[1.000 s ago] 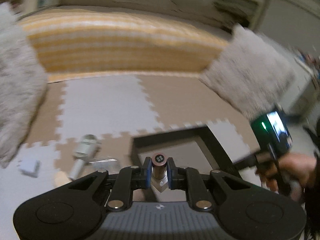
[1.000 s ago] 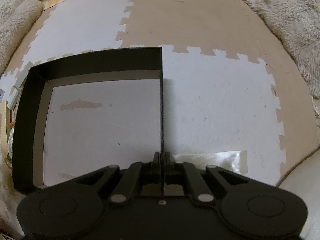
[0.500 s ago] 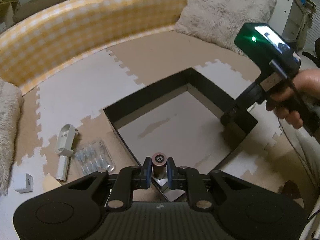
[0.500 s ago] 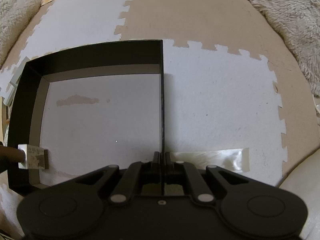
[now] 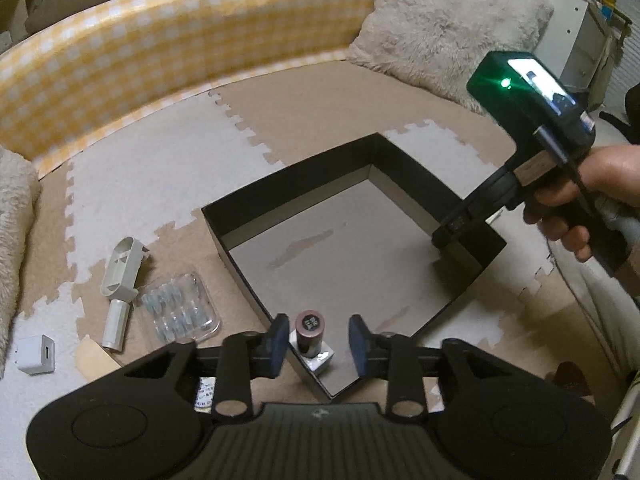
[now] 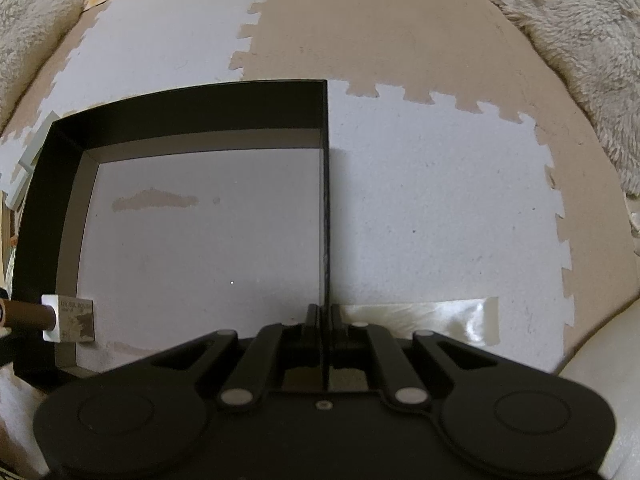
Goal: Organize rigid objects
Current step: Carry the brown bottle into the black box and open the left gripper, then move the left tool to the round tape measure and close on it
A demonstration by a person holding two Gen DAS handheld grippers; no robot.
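One small, rigid gel polish bottle [image 5: 310,338], best held by its cap, stands between the freshly parted left gripper [image 5: 318,336] as the right gripper [image 6: 323,314] pinches the black box [image 6: 325,200] wall.

Brown-capped square nail polish bottle [image 5: 310,338] upright in black box [image 5: 288,178] corner

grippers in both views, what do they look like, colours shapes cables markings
Left gripper: matte black linkage arms, silver pivot pins, blue finger pads, ribbed black body with two round discs. Right gripper: black pistol-grip handle, green-lit housing with a glowing screen, a dark cable along it; its own view shows the same black linkages.
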